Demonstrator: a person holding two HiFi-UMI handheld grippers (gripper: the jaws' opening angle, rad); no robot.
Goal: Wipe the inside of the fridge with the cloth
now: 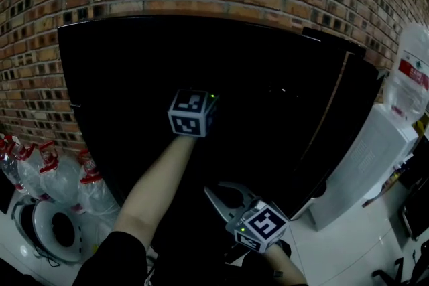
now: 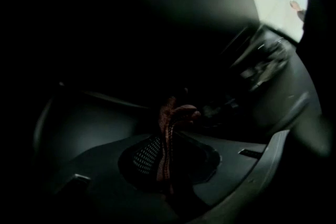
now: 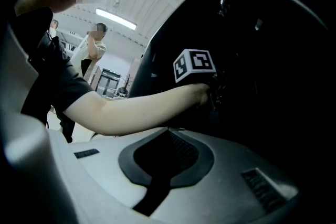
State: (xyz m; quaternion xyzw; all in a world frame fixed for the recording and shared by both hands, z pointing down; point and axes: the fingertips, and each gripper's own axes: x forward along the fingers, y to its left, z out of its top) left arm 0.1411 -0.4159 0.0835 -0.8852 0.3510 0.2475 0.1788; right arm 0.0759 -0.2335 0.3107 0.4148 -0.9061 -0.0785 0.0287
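The right gripper [image 1: 230, 201] is hanging nearest, jaws spread around nothing, outside the black fridge [image 1: 120, 77]. Beyond it, the left gripper [image 2: 165, 157] is reaching into the dark interior, well apart from the fridge's edges. Only its own view is showing the reddish cloth [image 2: 176, 113], which is sticking out ahead of the closed jaws pinching it.
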